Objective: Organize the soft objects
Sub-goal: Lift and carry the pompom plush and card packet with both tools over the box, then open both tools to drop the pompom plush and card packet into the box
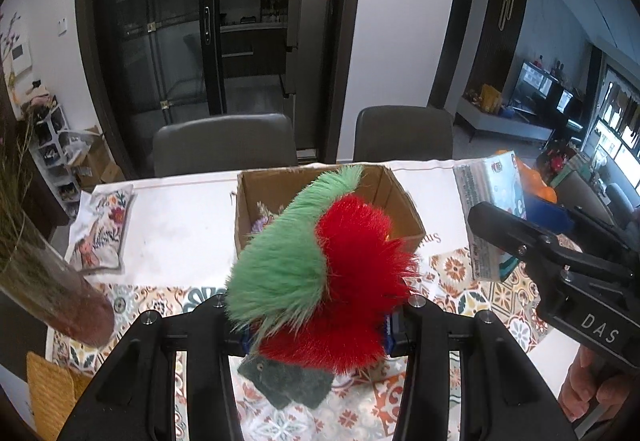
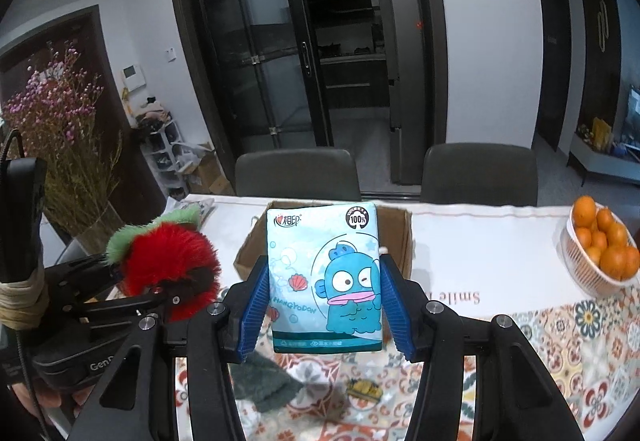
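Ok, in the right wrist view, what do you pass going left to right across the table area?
Dried flowers in a vase → red and green furry toy in the left gripper → blue tissue pack in the right gripper → basket of oranges.

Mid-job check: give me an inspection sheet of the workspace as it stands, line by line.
Surface: table under a white runner and patterned cloth.
Job's things: furry red-and-green toy and tissue pack, both held in the air; open cardboard box behind them; gray cloth lying on the table.
Clutter: basket of oranges, floral cushion, vase of dried flowers.
Grippers: left hand-held gripper shut on the toy; right hand-held gripper shut on the tissue pack.
Cables: black cable beside the left hand-held gripper.
Surroundings: two chairs, glass doors.
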Tool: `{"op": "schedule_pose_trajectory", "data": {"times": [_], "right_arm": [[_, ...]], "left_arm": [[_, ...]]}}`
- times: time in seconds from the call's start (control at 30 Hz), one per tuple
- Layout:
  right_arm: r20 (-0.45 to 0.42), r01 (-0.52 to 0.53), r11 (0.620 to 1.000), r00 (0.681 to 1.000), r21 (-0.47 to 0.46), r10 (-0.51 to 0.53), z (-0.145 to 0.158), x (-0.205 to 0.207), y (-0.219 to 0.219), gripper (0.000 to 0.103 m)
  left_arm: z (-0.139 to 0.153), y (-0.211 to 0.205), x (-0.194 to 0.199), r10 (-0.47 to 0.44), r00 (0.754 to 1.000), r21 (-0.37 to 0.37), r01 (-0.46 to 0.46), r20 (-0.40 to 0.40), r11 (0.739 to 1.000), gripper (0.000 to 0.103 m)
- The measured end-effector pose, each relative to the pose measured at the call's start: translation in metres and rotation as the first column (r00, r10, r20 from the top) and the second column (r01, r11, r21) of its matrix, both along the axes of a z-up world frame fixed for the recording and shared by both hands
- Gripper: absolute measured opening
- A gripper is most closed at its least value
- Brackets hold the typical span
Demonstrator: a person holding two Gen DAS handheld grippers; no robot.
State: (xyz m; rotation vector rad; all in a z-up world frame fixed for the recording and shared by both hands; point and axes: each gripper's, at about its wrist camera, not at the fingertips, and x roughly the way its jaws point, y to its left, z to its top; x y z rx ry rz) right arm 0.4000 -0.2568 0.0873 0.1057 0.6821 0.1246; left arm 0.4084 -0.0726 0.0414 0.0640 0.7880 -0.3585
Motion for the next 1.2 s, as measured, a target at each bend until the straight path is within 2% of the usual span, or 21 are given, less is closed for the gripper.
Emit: {"op": "schedule_pose_trajectory", "data": {"times": [0.2,0.43,0.67,1.2], "right_arm": [[-0.016,-0.015,1.0,1.0,-0.016,0.015,0.003,0.029,-0.001,0.054],[-0.084,-0.024,1.0,0.996,-0.008,0.023,-0.008,0.072,-0.009,0.054],[-0.173,-0.035,0.999,0.984,-0.004,0.033,-0.029,0.112,-0.014,0.054],[-0.336,-0.033,0.999,0.942,-0.011,0.027,-0.089,0.175,-0.016,0.054]], "left_arm": [[0.002,-0.005,0.026,0.003,1.0,0.015,-0.003,-0.009,1.0,0.044],[-0.006,-0.012,0.064,0.006,0.998,0.036,-0.004,-0.057,0.999,0.044],[-0.025,-0.02,0.098,-0.002,0.989,0.02,0.005,-0.146,1.0,0.044],[-0.08,-0.046,0.153,-0.017,0.966,0.137,0.054,-0.258,0.989,0.045]]}}
